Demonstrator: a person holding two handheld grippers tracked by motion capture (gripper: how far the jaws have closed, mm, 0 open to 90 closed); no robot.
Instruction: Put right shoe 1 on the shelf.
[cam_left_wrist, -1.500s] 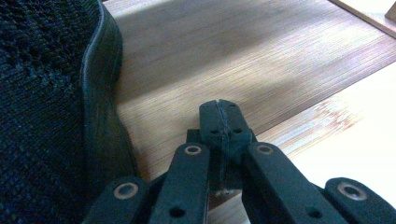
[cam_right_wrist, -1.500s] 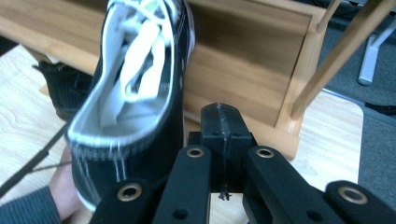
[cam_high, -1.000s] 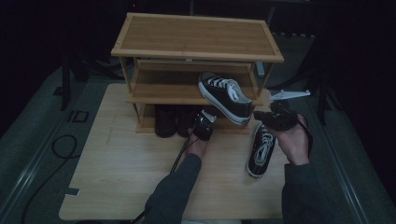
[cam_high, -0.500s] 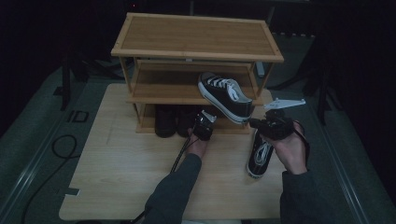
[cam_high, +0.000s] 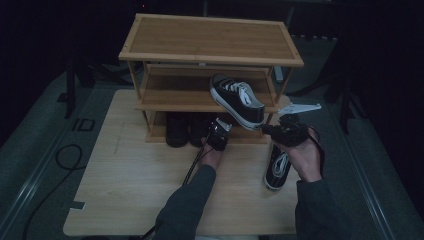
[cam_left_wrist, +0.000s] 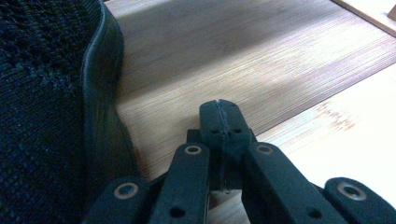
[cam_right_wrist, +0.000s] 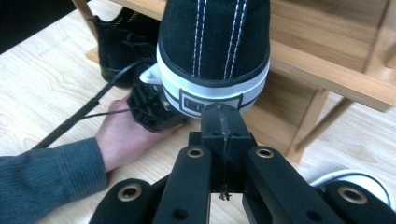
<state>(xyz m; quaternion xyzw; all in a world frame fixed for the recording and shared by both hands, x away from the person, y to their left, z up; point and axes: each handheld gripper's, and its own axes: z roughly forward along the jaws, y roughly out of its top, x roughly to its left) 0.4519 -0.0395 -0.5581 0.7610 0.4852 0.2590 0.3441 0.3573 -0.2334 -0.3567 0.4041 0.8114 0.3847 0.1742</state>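
A black sneaker with white laces (cam_high: 237, 97) lies on the middle shelf of a wooden shoe rack (cam_high: 210, 37), with its heel (cam_right_wrist: 215, 46) past the front edge. My right gripper (cam_high: 272, 130) is shut and empty, its tip (cam_right_wrist: 220, 109) at the white heel band. Its matching sneaker (cam_high: 276, 167) lies on the table under my right hand. My left gripper (cam_high: 220, 127) is also shut and empty, low at the bottom shelf. Its tip (cam_left_wrist: 219, 105) hovers over the shelf board beside a black mesh shoe (cam_left_wrist: 42, 93).
Dark shoes (cam_high: 177, 129) stand on the bottom shelf to the left of my left gripper. The rack's top shelf is bare. Light wooden table (cam_high: 130, 180) stretches out at front left. A black cable (cam_high: 60, 155) loops on the grey floor to the left.
My right gripper has shifted a little left and down, closer to the heel of the sneaker on the shelf. The left gripper has stayed at the bottom shelf.
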